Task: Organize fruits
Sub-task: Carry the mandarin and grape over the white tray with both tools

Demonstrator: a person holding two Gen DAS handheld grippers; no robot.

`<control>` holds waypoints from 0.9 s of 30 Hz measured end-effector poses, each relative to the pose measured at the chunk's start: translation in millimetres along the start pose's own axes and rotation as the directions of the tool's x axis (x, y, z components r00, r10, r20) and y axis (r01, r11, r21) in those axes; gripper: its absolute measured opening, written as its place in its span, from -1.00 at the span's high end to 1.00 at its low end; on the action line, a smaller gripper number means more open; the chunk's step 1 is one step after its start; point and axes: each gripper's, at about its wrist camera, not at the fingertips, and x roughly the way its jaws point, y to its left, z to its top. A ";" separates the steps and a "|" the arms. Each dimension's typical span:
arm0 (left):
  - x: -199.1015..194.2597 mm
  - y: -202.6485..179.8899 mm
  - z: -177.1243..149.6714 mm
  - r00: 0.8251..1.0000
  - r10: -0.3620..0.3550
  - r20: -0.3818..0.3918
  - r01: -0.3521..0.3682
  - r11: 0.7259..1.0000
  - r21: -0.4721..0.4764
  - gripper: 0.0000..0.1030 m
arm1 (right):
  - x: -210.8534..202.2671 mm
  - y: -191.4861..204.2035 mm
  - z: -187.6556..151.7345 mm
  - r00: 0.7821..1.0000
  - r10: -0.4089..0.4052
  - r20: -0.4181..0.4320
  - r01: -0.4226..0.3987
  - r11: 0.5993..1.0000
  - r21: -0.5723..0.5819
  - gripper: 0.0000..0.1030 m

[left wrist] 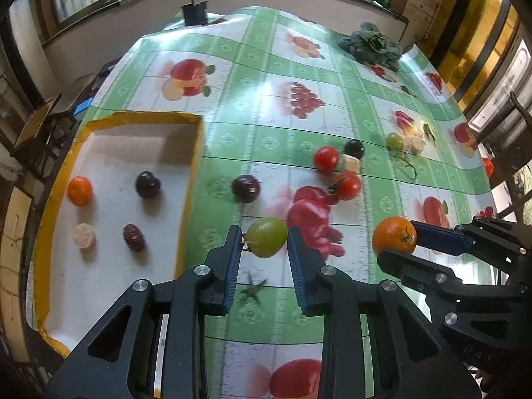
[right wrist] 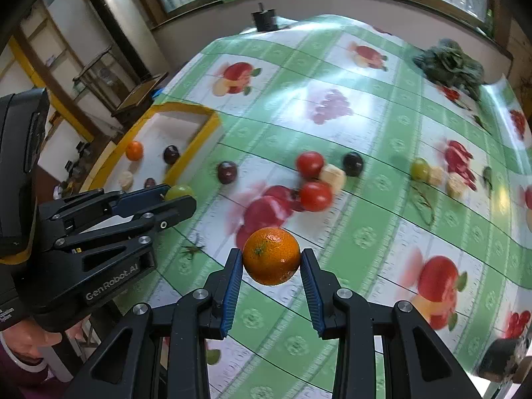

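Note:
My left gripper is shut on a green grape and holds it above the table, right of the tray. My right gripper is shut on an orange, also held above the table; it shows at the right of the left wrist view. The white tray with a yellow rim holds a small orange, a dark plum, a red date and a pale round piece. On the cloth lie a dark plum, two tomatoes, a dark grape and a green grape.
Pale fruit chunks lie among the loose fruit. A bunch of leafy greens sits at the far right corner. A dark pot stands at the far edge. The cloth carries printed fruit pictures. A green stem scrap lies below my left gripper.

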 end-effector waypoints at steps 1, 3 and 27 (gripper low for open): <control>-0.5 4.0 -0.3 1.000 0.003 0.001 -0.003 1.000 -0.007 0.47 | 1.7 4.2 1.7 1.000 0.004 -0.002 -0.004 1.000 -0.008 0.33; -1.5 11.3 -0.6 1.000 0.007 0.002 -0.007 1.000 -0.018 0.47 | 4.6 12.6 4.9 1.000 0.011 -0.006 -0.011 1.000 -0.023 0.33; -6.8 116.8 -23.7 0.994 0.110 -0.025 -0.113 0.972 -0.207 0.47 | 46.6 105.3 43.4 0.993 0.104 -0.051 -0.112 0.974 -0.197 0.33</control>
